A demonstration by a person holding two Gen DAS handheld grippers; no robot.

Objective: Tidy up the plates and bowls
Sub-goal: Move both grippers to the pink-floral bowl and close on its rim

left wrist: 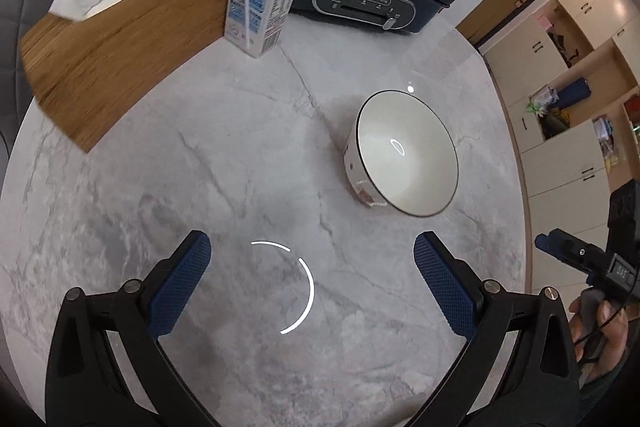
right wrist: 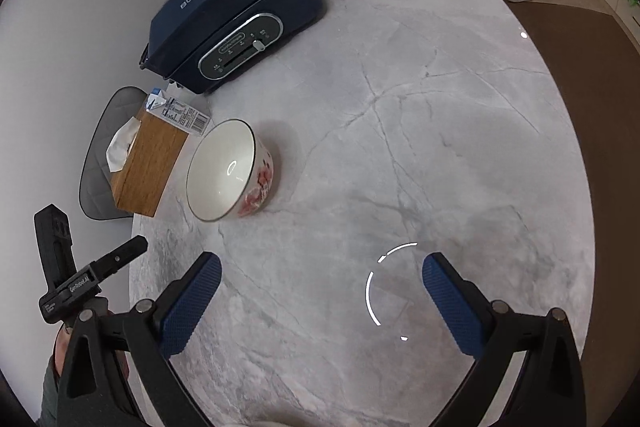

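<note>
- Hovering both claws, left claw [left wrist: 312, 287] and right claw [right wrist: 322, 303], spread and empty, over my marble worktop [left wrist: 240, 147].
- Bowl [left wrist: 404, 155] sits at 1 o'clock of the left claw, 11 o'clock of the right.
- Risk, I judge: its glossy rim slipping from my pinch, or the bowl skidding.

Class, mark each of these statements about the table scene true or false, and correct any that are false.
1. The bowl stands upright on the marble table. True.
2. The left gripper is shut on the bowl. False: it is open and empty, short of the bowl.
3. A milk carton stands beside the wooden tissue box. True.
4. The bowl is filled with soup. False: its white inside is empty.
5. The right gripper is open over bare table. True.
6. The blue cooker has its lid off. False: the lid is on.
</note>
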